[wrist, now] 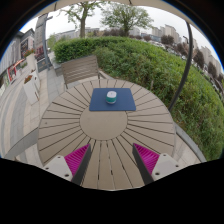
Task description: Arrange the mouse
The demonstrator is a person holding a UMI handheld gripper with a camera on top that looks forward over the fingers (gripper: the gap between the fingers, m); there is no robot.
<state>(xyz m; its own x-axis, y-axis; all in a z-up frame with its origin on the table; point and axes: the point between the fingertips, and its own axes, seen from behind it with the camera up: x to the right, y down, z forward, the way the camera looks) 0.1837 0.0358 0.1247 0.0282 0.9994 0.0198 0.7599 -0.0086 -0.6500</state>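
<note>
The small pale mouse [111, 96] is seen on the dark blue rectangular mat [112, 100], ungrasped; the pink-padded gripper [112, 158] is held wide, well short.

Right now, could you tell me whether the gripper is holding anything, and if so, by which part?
Nothing is held. The gripper is open, with only bare table slats between its fingers. The mouse sits on the blue mat, well beyond them.

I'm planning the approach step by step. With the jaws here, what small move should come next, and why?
Probably ease the gripper forward across the round wooden table. Its jaws are open and empty, and the mouse sits well beyond them on the blue mat.
</note>
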